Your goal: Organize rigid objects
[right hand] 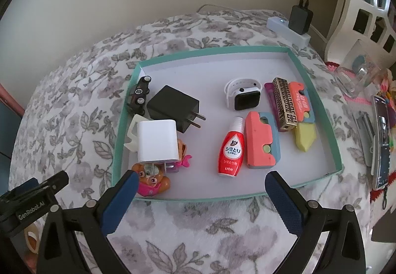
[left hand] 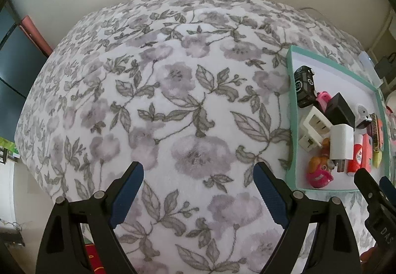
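Observation:
A teal-rimmed tray lies on the floral blanket. In it are a black toy car, a black charger, a white charger, a pup figure, a red bottle, a coral block, a white smartwatch, a gold patterned bar and a yellow-tipped orange toy. My right gripper hangs open over the tray's near rim, nothing between its fingers. My left gripper is open above bare blanket, left of the tray.
A white power strip with a black adapter sits at the blanket's far right corner by the wall. A white shelf unit and a pile of small clutter lie to the right. A tape roll shows at lower left.

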